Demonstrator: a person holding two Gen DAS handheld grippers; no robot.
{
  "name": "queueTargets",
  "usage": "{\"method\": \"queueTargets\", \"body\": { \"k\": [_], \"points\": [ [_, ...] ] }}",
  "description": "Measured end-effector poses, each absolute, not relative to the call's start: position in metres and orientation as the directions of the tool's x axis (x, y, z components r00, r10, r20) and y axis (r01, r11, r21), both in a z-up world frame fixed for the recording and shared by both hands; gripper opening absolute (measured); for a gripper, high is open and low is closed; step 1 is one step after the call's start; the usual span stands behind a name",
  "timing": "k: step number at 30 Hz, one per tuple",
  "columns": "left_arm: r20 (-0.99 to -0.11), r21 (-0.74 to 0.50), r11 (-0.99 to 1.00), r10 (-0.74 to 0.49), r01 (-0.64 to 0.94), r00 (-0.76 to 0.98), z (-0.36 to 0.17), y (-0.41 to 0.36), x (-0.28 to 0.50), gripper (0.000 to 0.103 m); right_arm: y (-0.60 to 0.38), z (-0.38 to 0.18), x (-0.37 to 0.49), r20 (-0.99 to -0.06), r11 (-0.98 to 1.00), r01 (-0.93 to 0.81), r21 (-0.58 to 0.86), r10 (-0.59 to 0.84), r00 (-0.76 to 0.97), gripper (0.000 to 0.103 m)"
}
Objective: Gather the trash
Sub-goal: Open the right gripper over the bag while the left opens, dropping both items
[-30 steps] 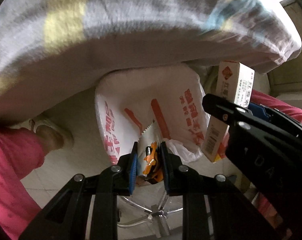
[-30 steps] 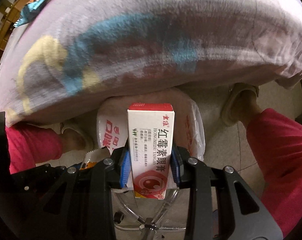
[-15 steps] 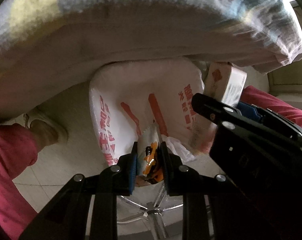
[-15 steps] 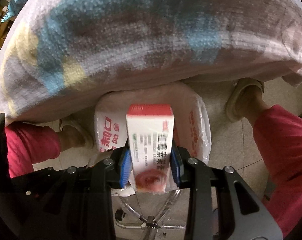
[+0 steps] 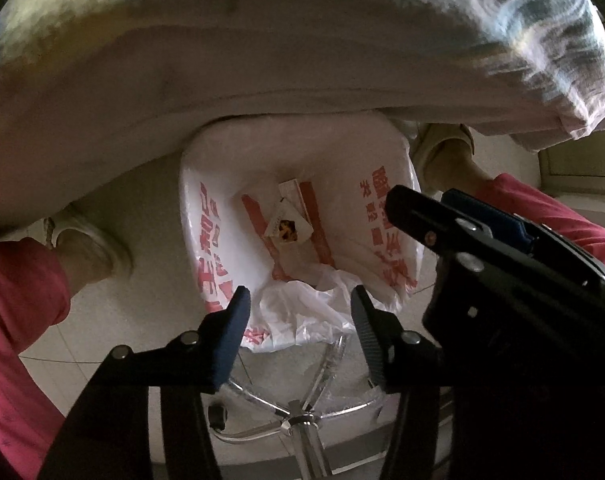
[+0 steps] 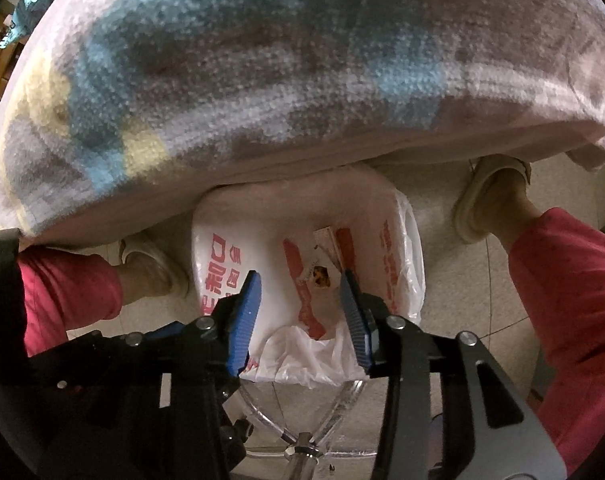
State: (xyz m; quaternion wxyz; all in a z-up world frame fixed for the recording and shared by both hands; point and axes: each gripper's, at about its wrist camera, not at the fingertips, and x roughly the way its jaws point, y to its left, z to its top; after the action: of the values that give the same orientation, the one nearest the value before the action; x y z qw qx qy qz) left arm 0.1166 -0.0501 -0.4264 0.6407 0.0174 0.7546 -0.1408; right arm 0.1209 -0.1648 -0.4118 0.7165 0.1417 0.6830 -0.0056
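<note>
Both views looked down into the trash bag [image 5: 222,216], a white plastic liner with red print, its mouth open beneath the two grippers. The left gripper [image 5: 298,312] hovered over the near rim with its blue-padded jaws spread wide and nothing between them. The right gripper [image 6: 298,300] was likewise spread and empty above the same opening; its black body also crossed the right side of the left-wrist view. The snack wrapper [image 5: 287,227] lay at the bottom of the bag, touching the small carton [image 5: 291,189], which lay just beyond it. A patterned blanket [image 6: 262,80] overhung the far edge of the bag and hid its rear rim. A chrome chair base [image 5: 298,420] stood on the tiled floor [image 5: 62,344] below the near rim. A slippered foot [image 6: 490,200] and a red trouser leg [image 6: 574,300] flanked the bag.
</note>
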Motion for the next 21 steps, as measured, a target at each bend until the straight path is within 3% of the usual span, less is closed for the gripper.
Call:
{"method": "queueTargets", "body": {
  "k": [7, 10, 13, 16, 21],
  "points": [
    [-0.97, -0.196, 0.961, -0.16, 0.197, -0.185, -0.425, -0.045, 0.119, 0.061, -0.166, -0.411, 0.121, -0.98, 0.96, 0.203, 0.195, 0.185, 0.068, 0.046],
    [-0.977, -0.156, 0.965, -0.119, 0.212, -0.177, -0.422, -0.046, 0.116, 0.069, -0.168, -0.408, 0.12, -0.981, 0.96, 0.207, 0.189, 0.177, 0.078, 0.049],
    [-0.981, -0.115, 0.962, -0.072, 0.248, -0.178, -0.414, -0.046, 0.111, 0.07, -0.172, -0.398, 0.118, -0.979, 0.958, 0.214, 0.193, 0.174, 0.104, 0.051],
    [-0.984, -0.076, 0.958, -0.027, 0.277, -0.176, -0.405, -0.043, 0.105, 0.07, -0.178, -0.375, 0.112, -0.971, 0.955, 0.215, 0.203, 0.168, 0.17, 0.065],
    [-0.993, -0.082, 0.948, -0.05, 0.307, -0.112, -0.365, -0.035, 0.099, 0.07, -0.184, -0.32, 0.097, -0.934, 0.961, 0.163, 0.221, 0.161, 0.318, 0.073]
  ]
}}
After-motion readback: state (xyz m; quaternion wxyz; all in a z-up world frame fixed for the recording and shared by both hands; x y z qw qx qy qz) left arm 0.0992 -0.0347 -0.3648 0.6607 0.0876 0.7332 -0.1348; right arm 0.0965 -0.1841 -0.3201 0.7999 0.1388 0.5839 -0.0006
